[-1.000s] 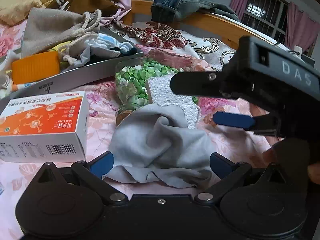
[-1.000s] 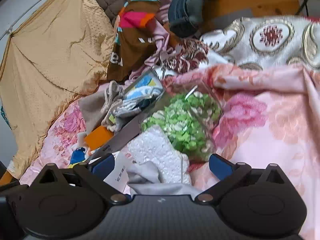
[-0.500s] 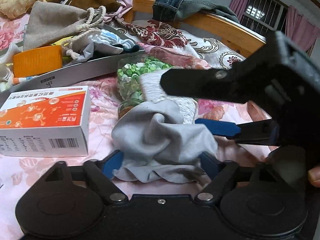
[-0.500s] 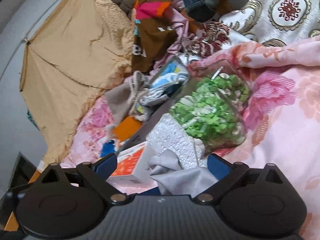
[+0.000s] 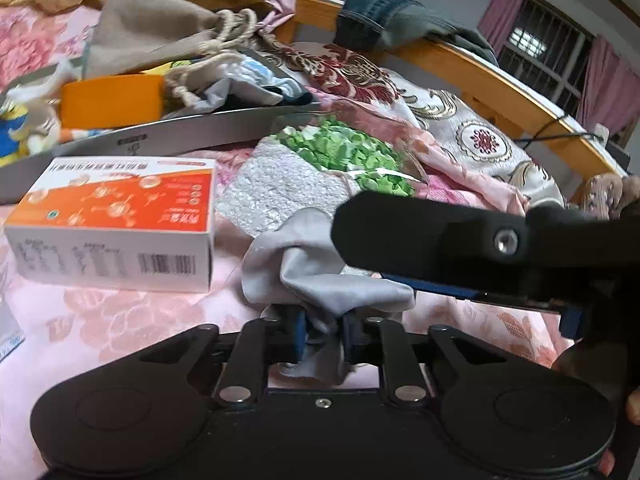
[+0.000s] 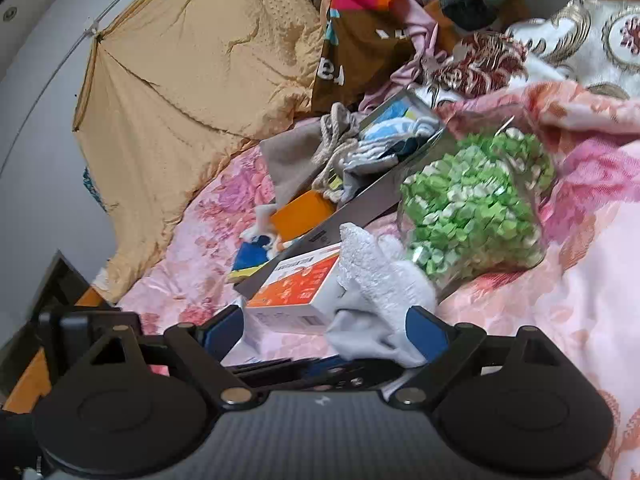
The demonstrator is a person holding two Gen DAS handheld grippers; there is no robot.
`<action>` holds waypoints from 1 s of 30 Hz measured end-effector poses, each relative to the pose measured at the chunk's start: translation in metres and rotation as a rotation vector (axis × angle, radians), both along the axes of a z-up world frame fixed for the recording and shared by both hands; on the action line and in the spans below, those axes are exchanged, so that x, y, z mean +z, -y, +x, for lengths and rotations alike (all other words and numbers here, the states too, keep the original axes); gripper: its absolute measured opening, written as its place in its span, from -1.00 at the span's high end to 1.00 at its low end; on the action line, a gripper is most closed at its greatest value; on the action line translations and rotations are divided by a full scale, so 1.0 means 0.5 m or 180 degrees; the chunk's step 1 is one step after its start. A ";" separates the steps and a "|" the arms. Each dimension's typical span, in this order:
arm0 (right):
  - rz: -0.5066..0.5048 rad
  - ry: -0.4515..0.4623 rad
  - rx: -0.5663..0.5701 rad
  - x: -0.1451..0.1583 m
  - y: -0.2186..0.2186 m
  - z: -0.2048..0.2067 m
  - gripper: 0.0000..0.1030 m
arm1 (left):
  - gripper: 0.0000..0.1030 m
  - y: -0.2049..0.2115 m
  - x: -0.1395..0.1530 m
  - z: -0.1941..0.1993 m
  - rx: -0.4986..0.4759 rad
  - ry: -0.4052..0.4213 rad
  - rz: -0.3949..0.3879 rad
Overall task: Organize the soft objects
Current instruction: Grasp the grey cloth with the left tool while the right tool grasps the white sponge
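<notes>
A crumpled grey cloth (image 5: 320,276) lies on the pink floral bedspread, just in front of a white textured foam pad (image 5: 280,192). My left gripper (image 5: 322,334) is shut on the near edge of the grey cloth. My right gripper (image 6: 324,326) is open; it hovers over the cloth (image 6: 372,332) and the foam pad (image 6: 376,268), and its black body crosses the right of the left wrist view (image 5: 460,240). A metal tray (image 5: 160,140) behind holds a beige drawstring bag (image 5: 152,36), socks and an orange block (image 5: 112,100).
An orange and white medicine box (image 5: 116,220) lies left of the cloth. A clear jar of green paper stars (image 6: 476,204) lies on its side behind the foam pad. Piled clothes, a tan quilt (image 6: 192,80) and a wooden bed rail (image 5: 500,84) lie beyond.
My left gripper has closed from wide open onto the grey cloth's near edge. My right gripper has come lower and closer over the cloth and foam pad.
</notes>
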State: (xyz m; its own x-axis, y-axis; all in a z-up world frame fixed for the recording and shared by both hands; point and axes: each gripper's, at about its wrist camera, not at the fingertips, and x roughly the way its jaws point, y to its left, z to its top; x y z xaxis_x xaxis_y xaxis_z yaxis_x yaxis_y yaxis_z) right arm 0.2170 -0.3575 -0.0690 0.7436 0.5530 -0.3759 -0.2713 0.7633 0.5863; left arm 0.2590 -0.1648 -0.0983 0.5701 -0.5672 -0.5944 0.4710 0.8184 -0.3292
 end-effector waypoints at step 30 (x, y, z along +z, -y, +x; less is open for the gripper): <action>-0.0635 -0.0022 -0.0250 -0.025 -0.073 0.039 0.14 | 0.82 -0.085 0.010 -0.035 0.0440 0.0021 0.0140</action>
State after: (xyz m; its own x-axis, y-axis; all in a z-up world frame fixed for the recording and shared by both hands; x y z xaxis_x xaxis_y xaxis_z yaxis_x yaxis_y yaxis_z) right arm 0.2365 -0.3210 -0.0816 0.7784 0.4076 -0.4774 -0.2029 0.8831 0.4232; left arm 0.2414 -0.1222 -0.0933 0.6450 -0.4564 -0.6130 0.3549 0.8892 -0.2887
